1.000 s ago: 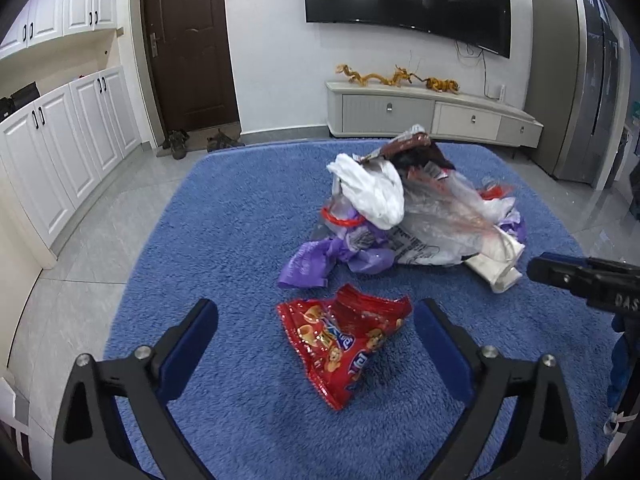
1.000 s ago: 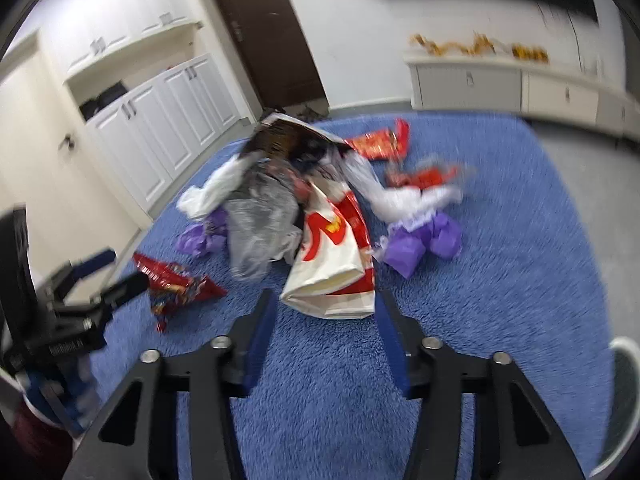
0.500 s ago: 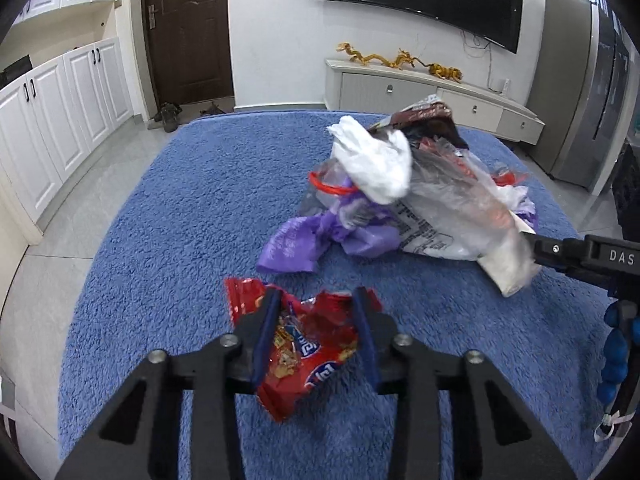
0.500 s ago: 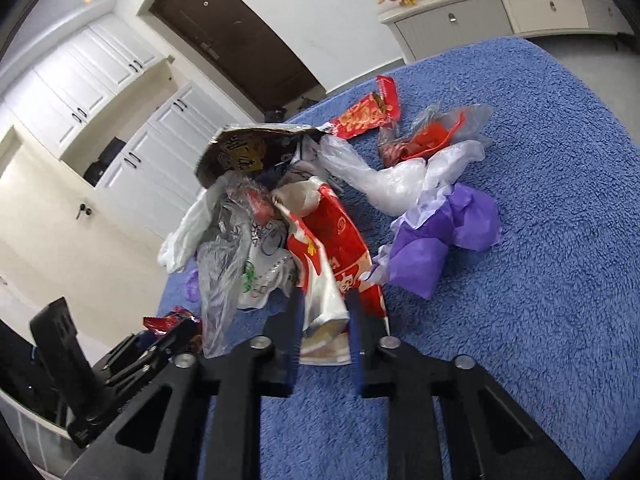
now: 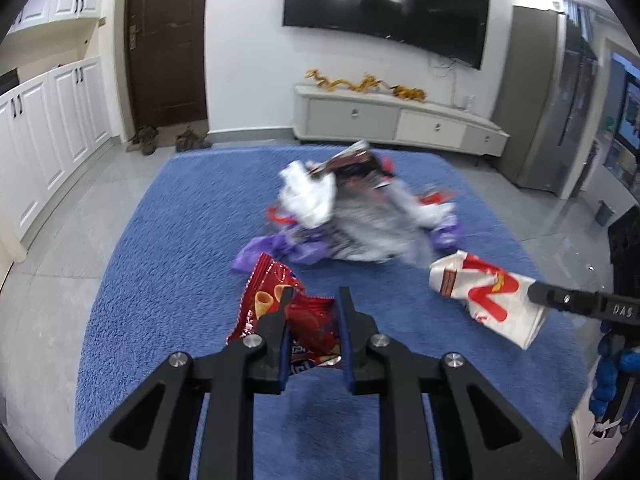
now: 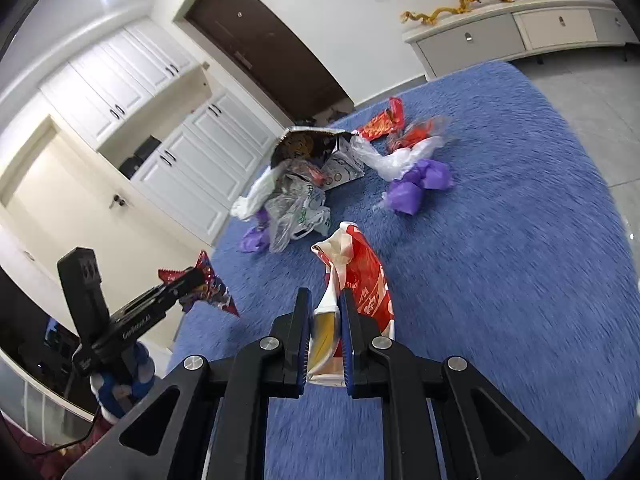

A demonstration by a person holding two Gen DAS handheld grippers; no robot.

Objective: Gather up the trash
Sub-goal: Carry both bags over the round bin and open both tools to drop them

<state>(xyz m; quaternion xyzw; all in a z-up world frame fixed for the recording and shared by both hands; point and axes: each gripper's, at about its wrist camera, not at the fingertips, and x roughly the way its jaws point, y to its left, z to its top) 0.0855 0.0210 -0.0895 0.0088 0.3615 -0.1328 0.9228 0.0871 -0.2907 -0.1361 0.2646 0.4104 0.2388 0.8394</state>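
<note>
Tongs first, nearest the lens. Left tongs (image 5: pixel 314 300) are pinched on a red snack packet (image 5: pixel 280 312), jaws closing on it; the crumpled foil sits between the blue pads w/ its upper corner sticking out to the left. From the right wrist view the same tongs (image 6: pixel 198 276) show at the left edge, packet (image 6: pixel 212 292) hanging clear of the carpet.

Right tongs (image 6: pixel 324 300) are clamped on a red-and-white paper bag (image 6: pixel 360 276), pads tight on its folded near edge, rest of the bag leaning away far-right. Left wrist view has that bag (image 5: pixel 484 292) at right, gripped by its right end at the black finger tips (image 5: pixel 536 292) (bag looks off the carpet, though blur makes it hard to be sure).

Blue shaggy carpet (image 6: pixel 500 240) lies under everything. Further out, mid-carpet, sits the trash pile (image 6: pixel 300 188): clear plastic bags, a white bag, an open dark snack bag on top, purple scraps at its near-left. Just right of the pile, a purple wad (image 6: pixel 420 184) touching a white plastic bag, w/ red wrappers (image 6: pixel 384 122) beyond at the far side.

Farthest: low white TV cabinet (image 5: pixel 400 120) w/ gold dragon ornaments on top, wall TV (image 5: pixel 384 8) above, dark brown door (image 5: pixel 168 40) far-left, white cupboards (image 5: pixel 48 120) along the left wall.
</note>
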